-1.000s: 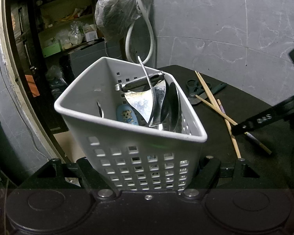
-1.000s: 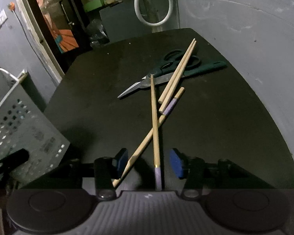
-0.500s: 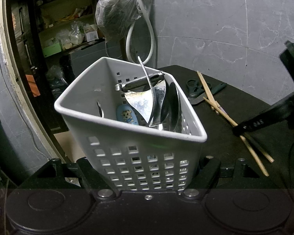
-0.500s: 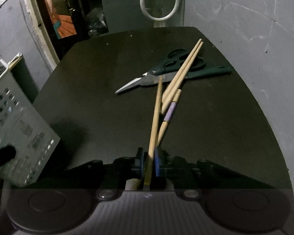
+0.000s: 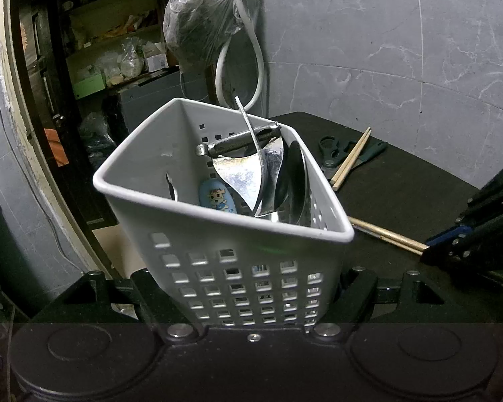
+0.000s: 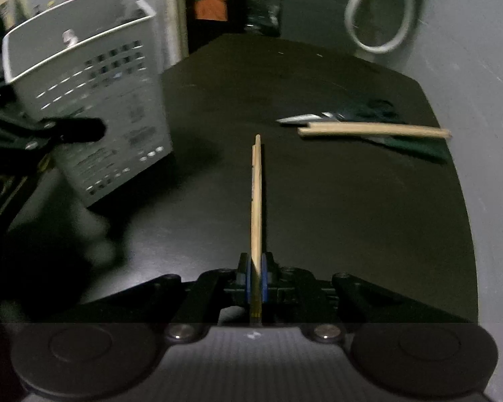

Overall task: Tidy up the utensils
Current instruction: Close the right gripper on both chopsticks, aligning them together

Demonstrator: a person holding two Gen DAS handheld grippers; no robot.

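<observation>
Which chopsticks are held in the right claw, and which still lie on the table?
The pair pointing forward is clamped in the right claw; the other pair lies across the scissors.

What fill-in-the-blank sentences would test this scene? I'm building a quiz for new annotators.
1. The right gripper is shut on a pair of ____.
2. The left gripper clamps the white ____, which is tilted.
3. On the black table, the loose chopsticks lie across the green-handled ____.
4. Both wrist views show the table's colour as ____.

Missing words: chopsticks; basket; scissors; black
</observation>
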